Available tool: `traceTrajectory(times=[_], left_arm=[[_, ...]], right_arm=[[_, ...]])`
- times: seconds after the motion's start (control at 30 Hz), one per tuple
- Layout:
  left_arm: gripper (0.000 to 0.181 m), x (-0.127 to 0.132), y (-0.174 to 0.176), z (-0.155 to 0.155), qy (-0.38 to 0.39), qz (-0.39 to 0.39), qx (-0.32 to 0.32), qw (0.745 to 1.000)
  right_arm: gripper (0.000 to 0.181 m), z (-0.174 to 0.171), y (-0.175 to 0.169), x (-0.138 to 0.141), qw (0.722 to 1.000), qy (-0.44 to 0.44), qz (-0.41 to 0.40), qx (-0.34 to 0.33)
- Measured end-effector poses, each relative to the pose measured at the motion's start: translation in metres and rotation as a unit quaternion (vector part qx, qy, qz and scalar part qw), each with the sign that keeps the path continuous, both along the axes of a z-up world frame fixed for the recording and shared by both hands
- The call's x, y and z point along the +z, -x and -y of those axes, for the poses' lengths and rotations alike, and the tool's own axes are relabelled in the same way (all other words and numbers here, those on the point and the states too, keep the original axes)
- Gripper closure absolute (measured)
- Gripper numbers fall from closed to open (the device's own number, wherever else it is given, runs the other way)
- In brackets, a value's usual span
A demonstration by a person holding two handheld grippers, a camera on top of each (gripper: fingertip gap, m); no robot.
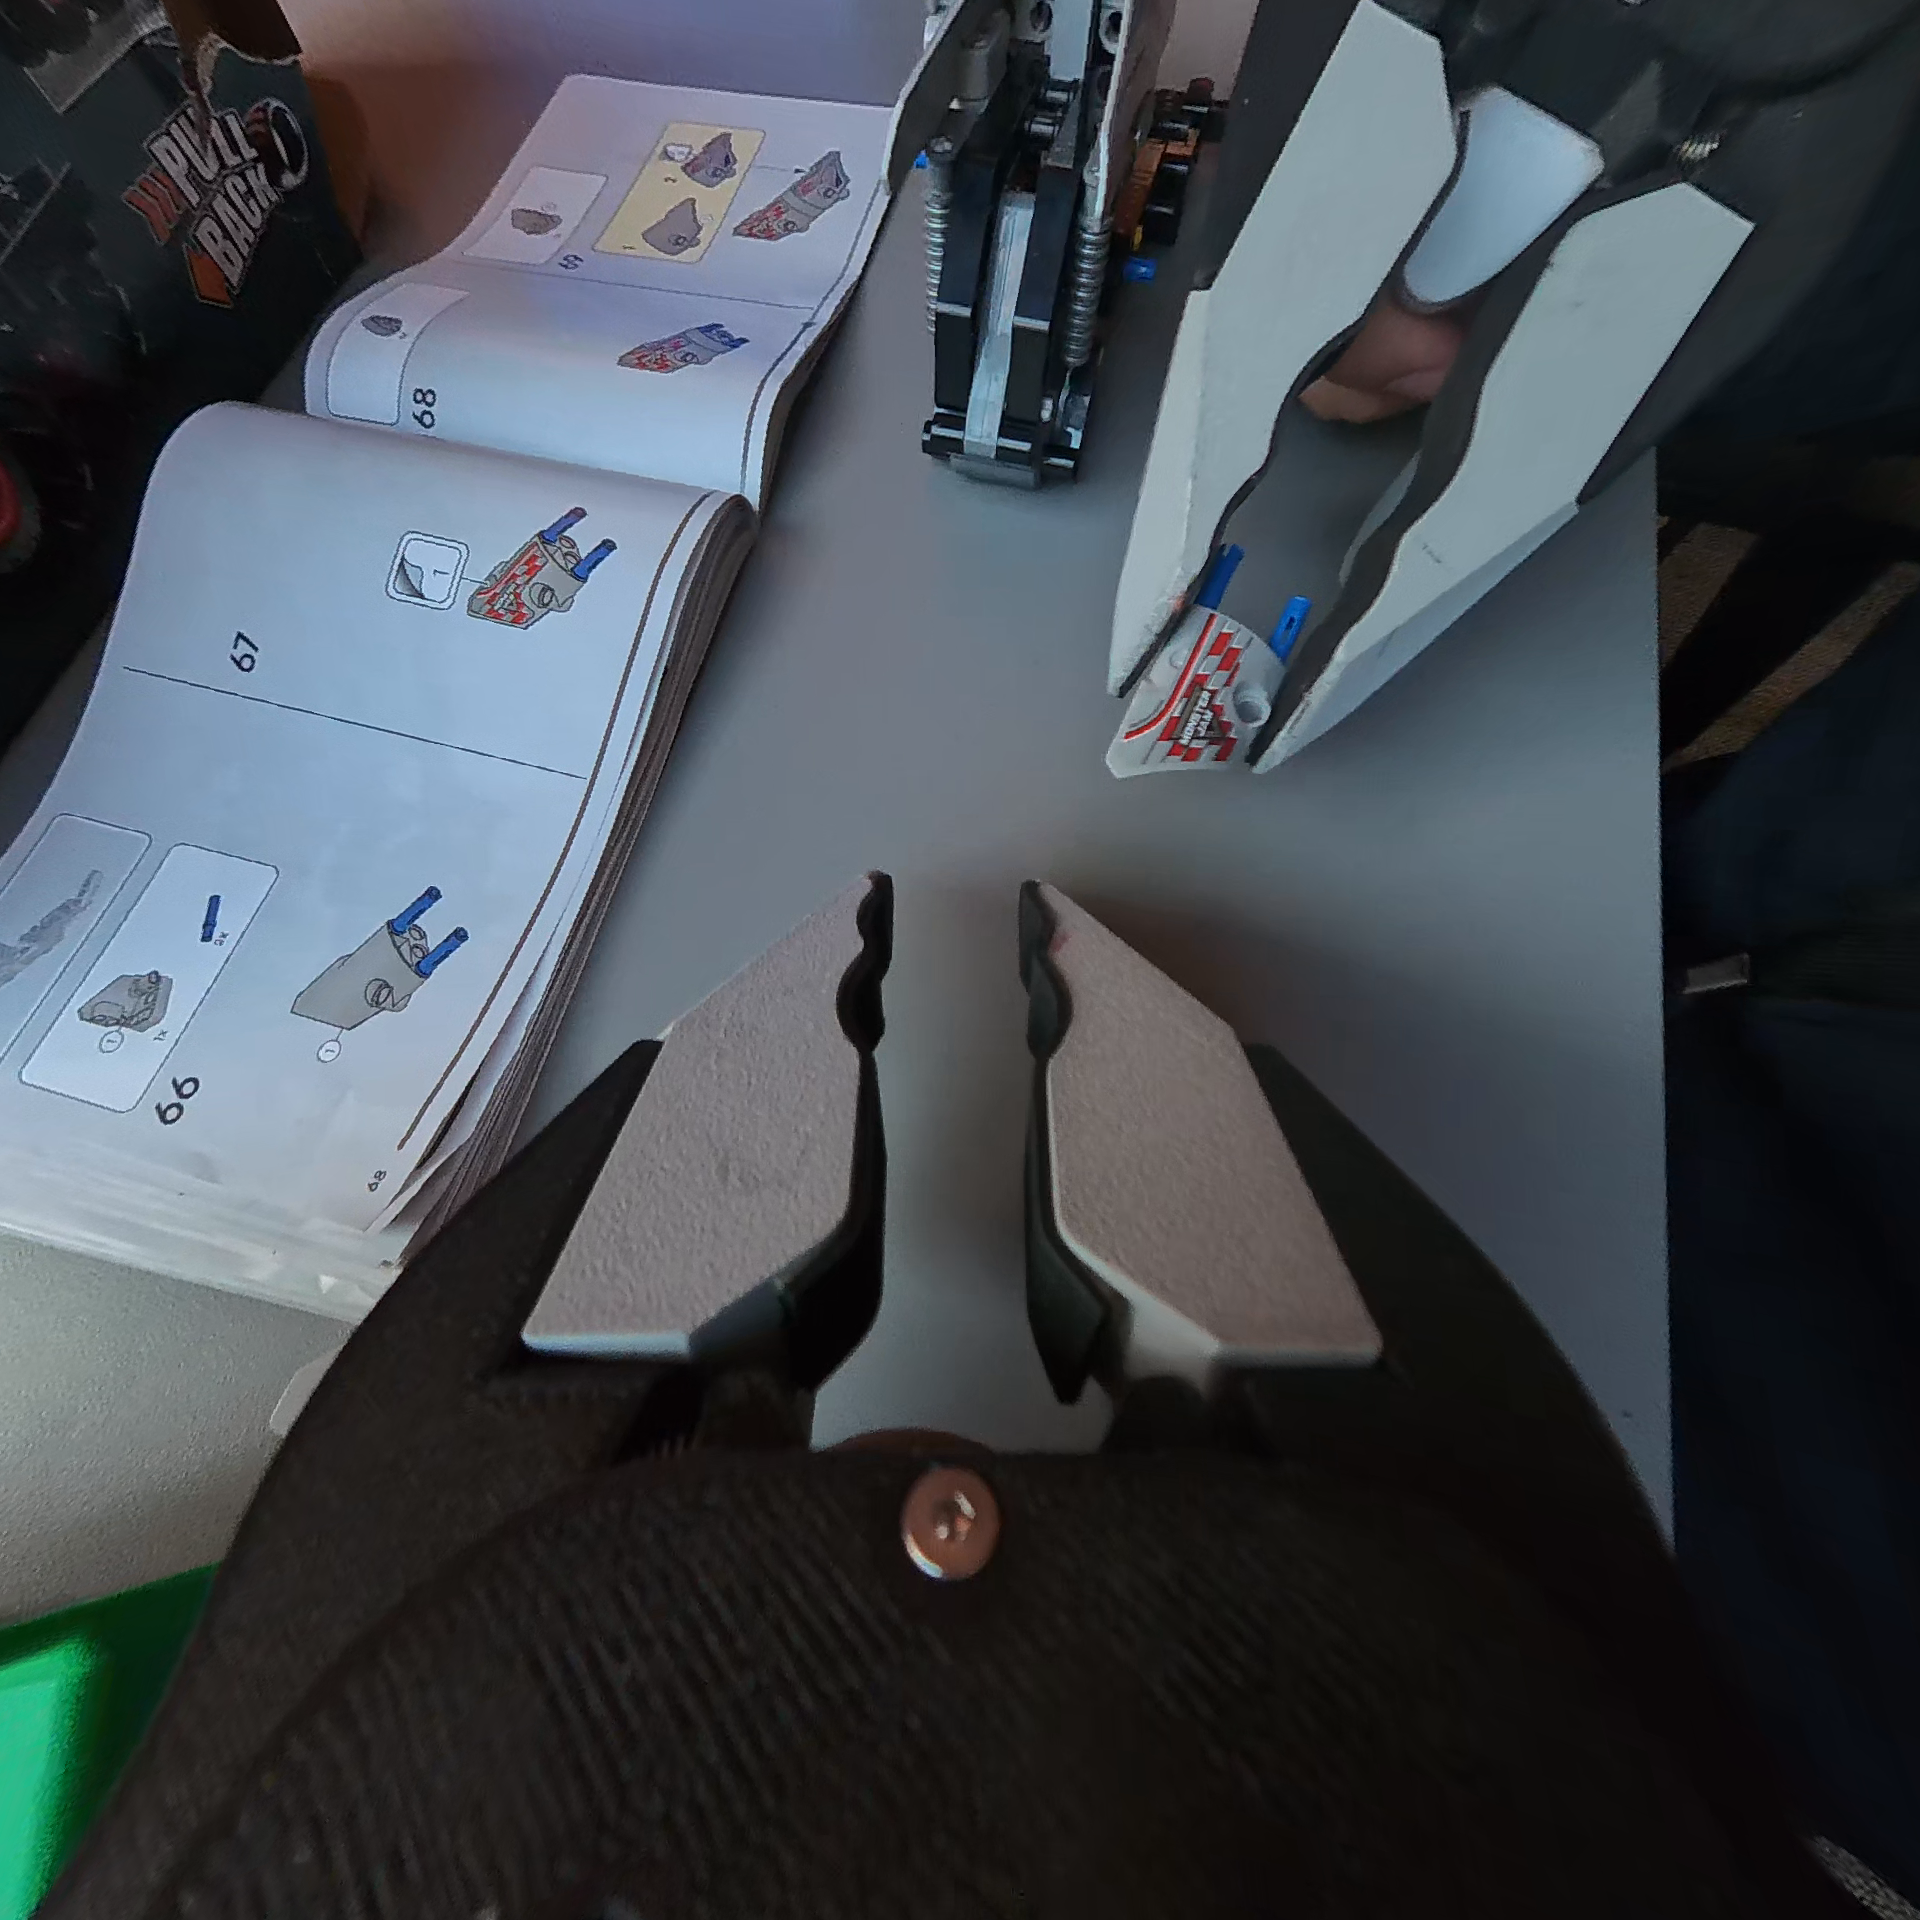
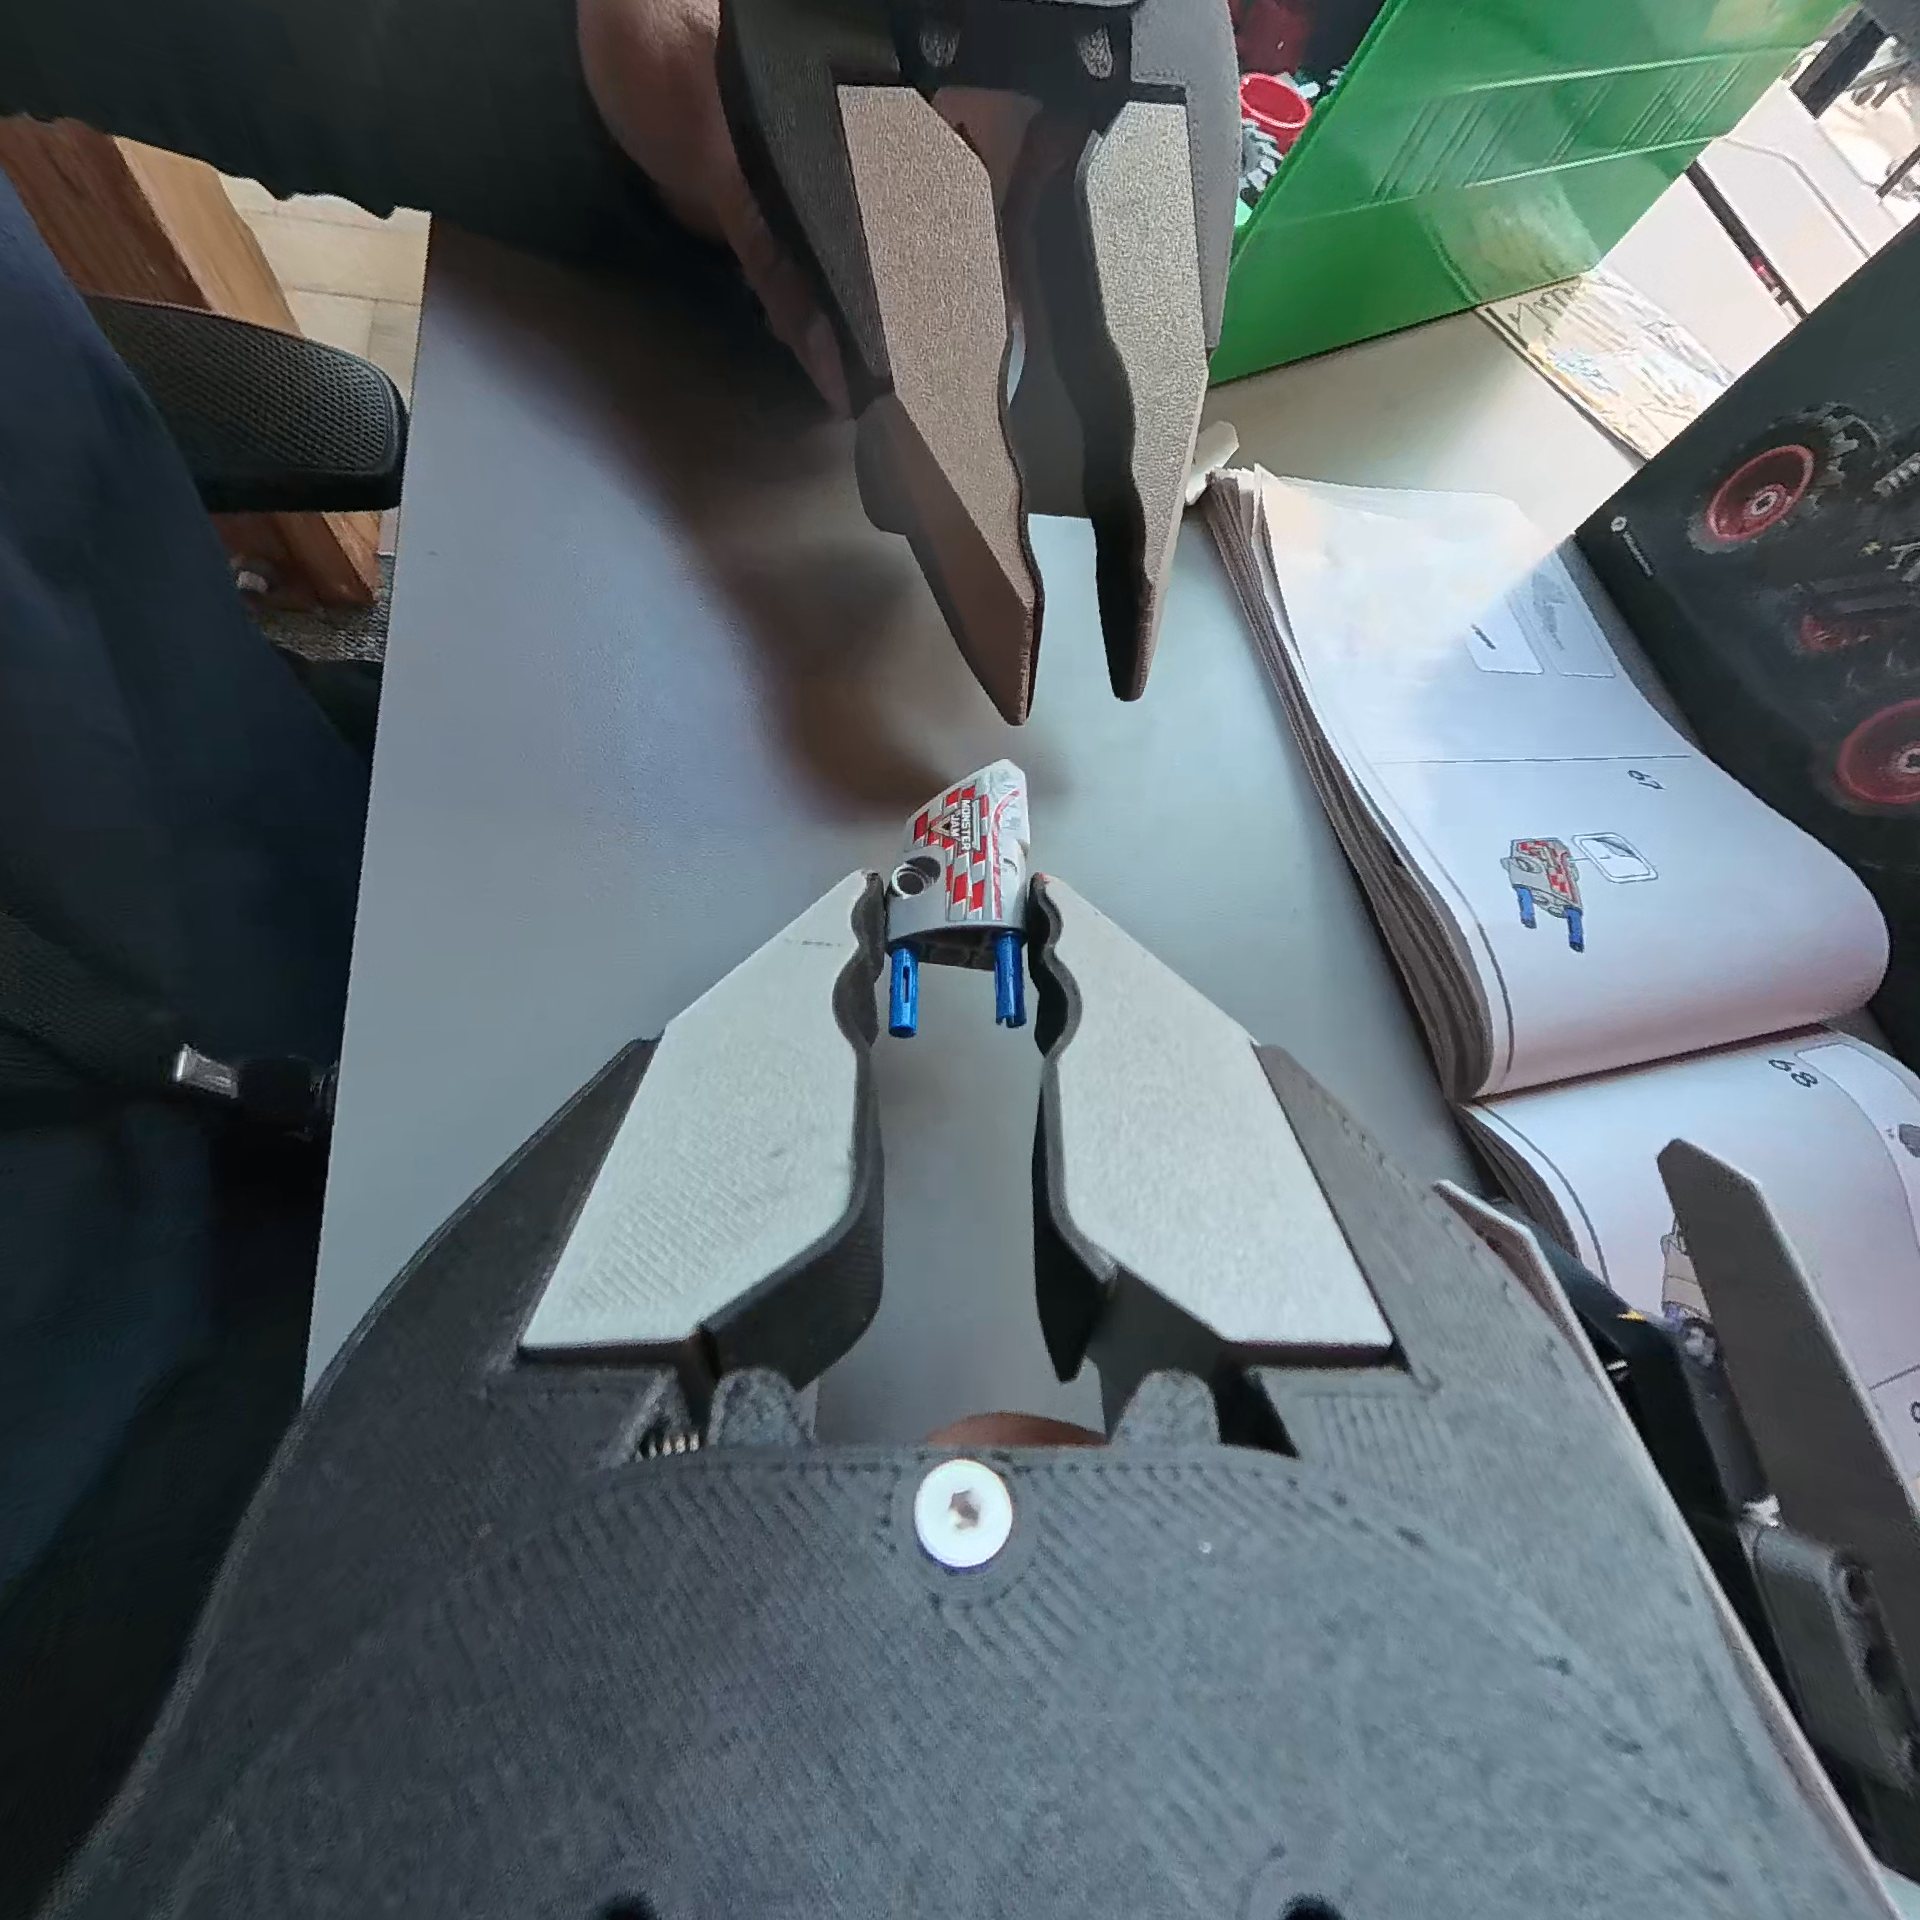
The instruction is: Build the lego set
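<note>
Two wrist views of a bench-top build. A small grey panel piece (image 2: 961, 868) w/ a red-and-white checker sticker and two blue pins (image 2: 902, 992) is pinched at its sides by the right gripper (image 2: 954, 894), fingertips clamped on it, nose end pointing away, low over the grey table (image 1: 883, 727); whether it touches the top cannot be told. The left gripper (image 1: 956, 894) is held released and empty, jaws apart, opposite the piece and just short of it (seen from the right wrist view as hovering above and beyond the nose). The instruction booklet (image 1: 343, 748) is laid open beside the work area; the stickered-panel step appears done, judged by the match w/ the drawing. The partly built chassis (image 1: 1013, 312) w/ springs is stood at the far end of the table. Next move, as judged: the sub-assy is to be carried to the chassis and its pins are to be lined up w/ holes, the frame being steadied by the free gripper.
</note>
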State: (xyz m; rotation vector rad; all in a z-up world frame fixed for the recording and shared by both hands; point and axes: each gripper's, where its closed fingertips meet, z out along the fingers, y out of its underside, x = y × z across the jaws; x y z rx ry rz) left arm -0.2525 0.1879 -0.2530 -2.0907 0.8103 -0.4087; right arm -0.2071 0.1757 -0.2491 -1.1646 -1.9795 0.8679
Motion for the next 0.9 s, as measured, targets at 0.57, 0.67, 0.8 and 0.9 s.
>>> traceTrajectory(times=[0.57,0.67,0.8,0.9], left_arm=[[0.16,-0.001,0.001,0.0,0.002,-0.002,0.0,1.0],[0.16,-0.001,0.001,0.0,0.005,0.002,0.0,1.0],[0.16,-0.001,0.002,0.0,0.014,0.011,0.001,1.0],[0.16,-0.002,0.001,0.0,0.025,0.017,-0.001,1.0]], right_arm=[[0.157,-0.01,-0.011,0.006,1.0,0.016,-0.015,-0.009],[0.157,-0.013,-0.018,0.005,1.0,0.012,-0.013,-0.003],[0.157,-0.019,-0.028,0.002,1.0,-0.005,-0.008,0.001],[0.157,-0.021,-0.033,-0.001,1.0,-0.009,0.001,0.008]])
